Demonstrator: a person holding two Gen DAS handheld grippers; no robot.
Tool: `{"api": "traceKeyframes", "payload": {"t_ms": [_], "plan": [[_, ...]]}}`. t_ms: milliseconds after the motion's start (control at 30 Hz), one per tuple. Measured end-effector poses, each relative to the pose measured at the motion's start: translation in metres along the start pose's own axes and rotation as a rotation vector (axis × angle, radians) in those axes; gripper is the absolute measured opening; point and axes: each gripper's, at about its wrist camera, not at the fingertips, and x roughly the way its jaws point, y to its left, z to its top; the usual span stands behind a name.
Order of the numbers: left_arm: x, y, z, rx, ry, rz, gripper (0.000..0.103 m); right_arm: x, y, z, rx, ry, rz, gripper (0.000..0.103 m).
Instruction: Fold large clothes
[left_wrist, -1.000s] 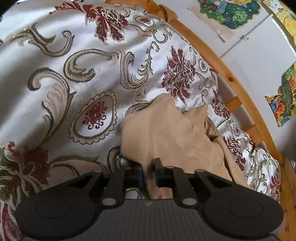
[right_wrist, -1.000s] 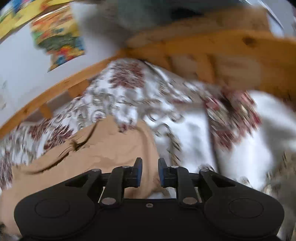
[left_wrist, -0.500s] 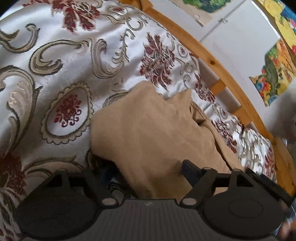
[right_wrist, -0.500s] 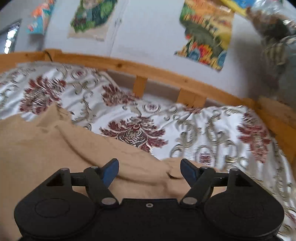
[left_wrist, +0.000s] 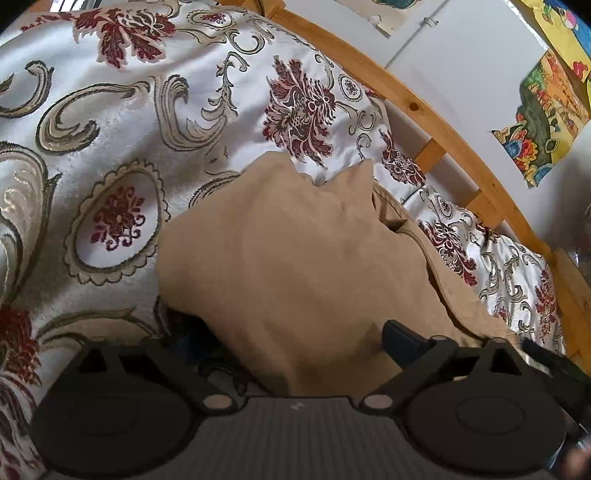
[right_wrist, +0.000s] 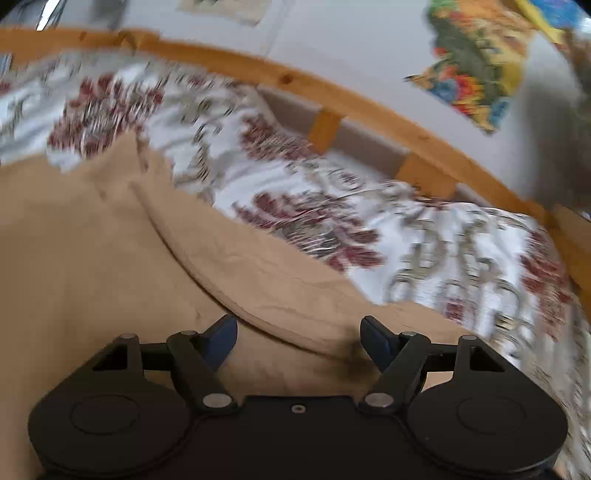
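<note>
A tan garment lies partly folded on the patterned bedspread. My left gripper is open, its jaws spread wide over the garment's near edge; the left finger is partly hidden under the cloth. In the right wrist view the same tan garment fills the left and lower part, with a folded layer edge running diagonally. My right gripper is open just above that folded edge, holding nothing.
A wooden bed rail runs along the far side, also in the right wrist view. Colourful pictures hang on the white wall behind. The bedspread extends to the right.
Both grippers were shut a second ago, the left on the garment's edge, and have opened wide. The garment now lies released on the bed. The right gripper has swung toward the wall.
</note>
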Motion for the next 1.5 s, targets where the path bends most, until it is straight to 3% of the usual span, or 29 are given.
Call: {"api": "traceKeyframes", "payload": {"t_ms": [67,167,333,500,767,833,1033,1233,1300,1333,1500], "plan": [[0.002,-0.002,-0.001,0.001,-0.005,0.014,0.102,-0.031,-0.007,-0.009,0.016,-0.034,-0.034,0.088],[0.002,-0.004,-0.004,-0.015,-0.028,0.031,0.102,-0.048,-0.006,-0.016,0.073,-0.032,-0.033,0.089],[0.006,-0.012,-0.008,-0.004,-0.047,0.079,0.101,-0.038,0.021,-0.036,0.015,-0.044,-0.011,0.093],[0.004,-0.015,-0.007,-0.026,-0.061,0.125,0.093,-0.021,0.016,-0.056,0.124,-0.01,0.039,0.093],[-0.007,-0.036,-0.009,0.03,-0.112,0.133,0.05,-0.023,0.019,-0.058,0.121,-0.018,0.036,0.092],[-0.007,-0.037,-0.007,0.011,-0.103,0.129,0.051,-0.023,0.017,-0.058,0.128,-0.016,0.041,0.092],[-0.005,-0.005,-0.005,-0.159,-0.059,0.067,0.069,-0.021,0.013,-0.057,0.163,-0.005,0.066,0.093],[0.002,0.016,-0.006,-0.242,-0.038,0.003,0.074,-0.021,0.012,-0.057,0.166,-0.003,0.068,0.093],[0.008,0.016,-0.001,-0.237,-0.025,-0.024,0.06,-0.021,0.012,-0.057,0.168,-0.004,0.068,0.093],[0.012,0.014,0.002,-0.219,-0.008,-0.05,0.043,-0.021,0.012,-0.057,0.169,-0.004,0.068,0.093],[0.005,-0.008,0.011,-0.115,-0.017,-0.056,0.018,-0.021,0.012,-0.058,0.175,-0.006,0.065,0.093]]}}
